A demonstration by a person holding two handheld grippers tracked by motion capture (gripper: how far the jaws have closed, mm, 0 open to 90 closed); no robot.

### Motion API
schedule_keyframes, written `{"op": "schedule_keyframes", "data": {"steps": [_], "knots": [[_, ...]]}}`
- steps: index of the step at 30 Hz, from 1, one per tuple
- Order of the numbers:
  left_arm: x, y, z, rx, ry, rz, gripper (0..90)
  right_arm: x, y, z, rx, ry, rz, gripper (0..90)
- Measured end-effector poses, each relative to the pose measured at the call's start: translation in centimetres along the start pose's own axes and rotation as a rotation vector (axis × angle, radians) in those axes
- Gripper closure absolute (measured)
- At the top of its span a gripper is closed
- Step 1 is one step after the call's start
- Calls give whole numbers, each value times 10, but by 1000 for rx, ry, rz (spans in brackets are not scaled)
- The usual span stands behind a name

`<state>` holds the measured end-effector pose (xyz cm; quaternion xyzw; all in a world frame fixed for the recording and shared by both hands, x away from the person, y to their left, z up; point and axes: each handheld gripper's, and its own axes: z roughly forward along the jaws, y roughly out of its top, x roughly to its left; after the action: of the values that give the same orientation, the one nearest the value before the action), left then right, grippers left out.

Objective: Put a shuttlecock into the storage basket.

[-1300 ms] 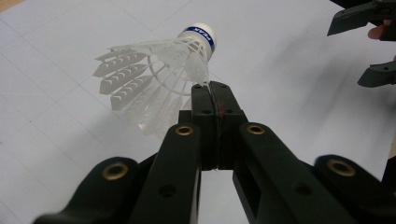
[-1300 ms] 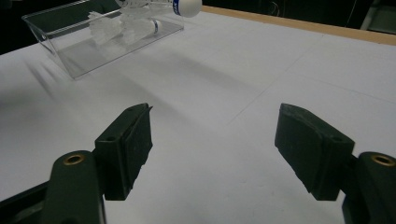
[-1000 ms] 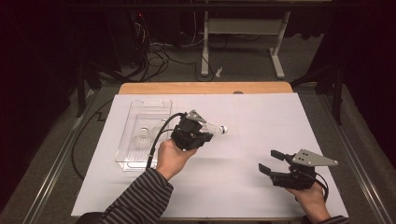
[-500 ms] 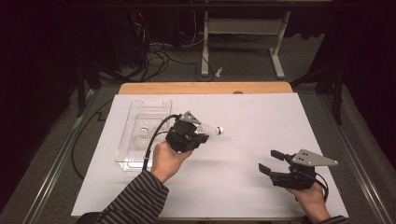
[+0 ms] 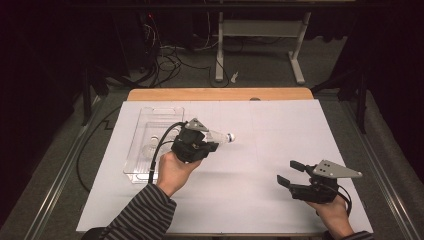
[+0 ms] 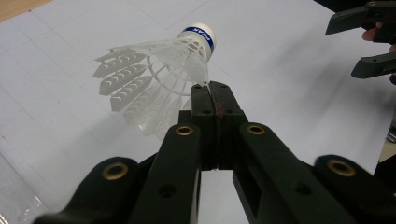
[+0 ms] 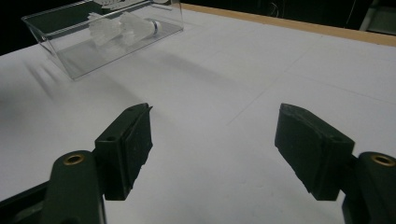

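The left gripper holds one white feather shuttlecock with a blue band round its white cork tip. Its two black jaws are squeezed tight together on the edge of the feather skirt, with the cork tip pointing away from the hand. In the high view this shuttlecock hangs above the white paper sheet that covers the tabletop, just beside the right edge of the clear plastic tray.

The one clear tray sits near the left edge of the sheet, toward the far side. In the right gripper view two more white shuttlecocks lie inside the tray, close together. That makes three shuttlecocks that can be counted.

The right gripper is near the right front corner of the sheet, well apart from the tray. Its two jaws stand wide open with only bare paper between them
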<state>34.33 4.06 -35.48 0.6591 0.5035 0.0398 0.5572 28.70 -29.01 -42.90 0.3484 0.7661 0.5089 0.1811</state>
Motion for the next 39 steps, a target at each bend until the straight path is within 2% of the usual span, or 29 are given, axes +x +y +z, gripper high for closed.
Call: {"op": "schedule_keyframes", "data": {"steps": [3, 6, 25, 39], "knots": [[2, 1, -2, 0, -1, -1, 899, 0, 0, 0, -2, -1, 0, 280], [3, 2, -4, -11, -5, -20, 899, 0, 0, 0, -3, -2, 1, 280], [17, 6, -19, -31, 18, -40, 900, 0, 0, 0, -1, -7, 1, 278], [21, 10, -29, -58, 26, -51, 900, 0, 0, 0, -2, -7, 1, 277]]}}
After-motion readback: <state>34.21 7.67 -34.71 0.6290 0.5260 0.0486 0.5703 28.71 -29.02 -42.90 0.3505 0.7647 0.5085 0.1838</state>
